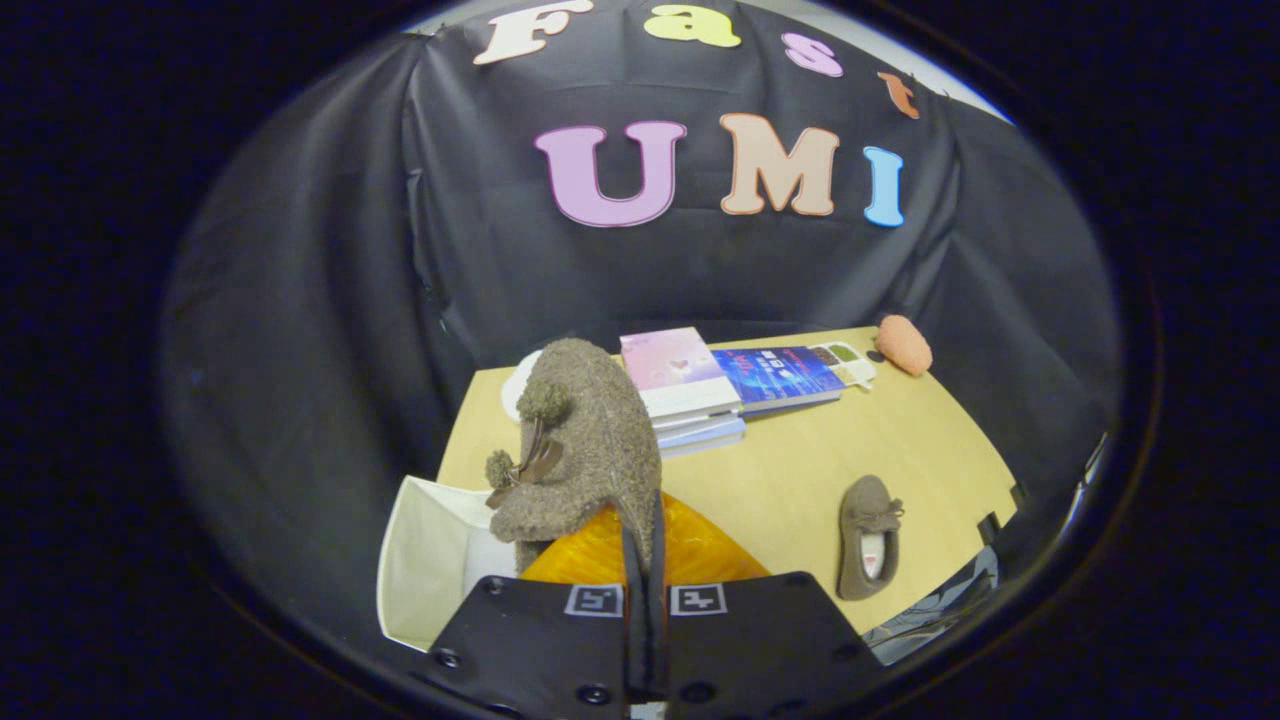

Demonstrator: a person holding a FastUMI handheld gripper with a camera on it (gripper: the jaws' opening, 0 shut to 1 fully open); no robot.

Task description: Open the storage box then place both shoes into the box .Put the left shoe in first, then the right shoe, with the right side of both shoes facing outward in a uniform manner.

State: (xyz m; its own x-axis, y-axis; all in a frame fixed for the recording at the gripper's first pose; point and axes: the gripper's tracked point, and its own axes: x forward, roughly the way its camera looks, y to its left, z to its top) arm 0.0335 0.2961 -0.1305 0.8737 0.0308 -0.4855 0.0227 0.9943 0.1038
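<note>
My gripper (645, 540) is shut on a brown fuzzy shoe (585, 440) with pom-pom laces, pinching the rim of its opening. The shoe hangs toe-up just ahead of the fingers, above the open white storage box (425, 560), which sits below and left of them. An orange translucent lid (690, 555) shows under the shoe, right behind the fingers. The second brown shoe (868, 535) lies flat on the tan table (800, 470), well to the right of the fingers, its opening facing up.
A stack of books (690, 385) lies beyond the held shoe, with a blue book (785, 375) beside it. An orange fuzzy object (905, 343) rests at the table's far right corner. A white round thing (518, 385) peeks out behind the shoe.
</note>
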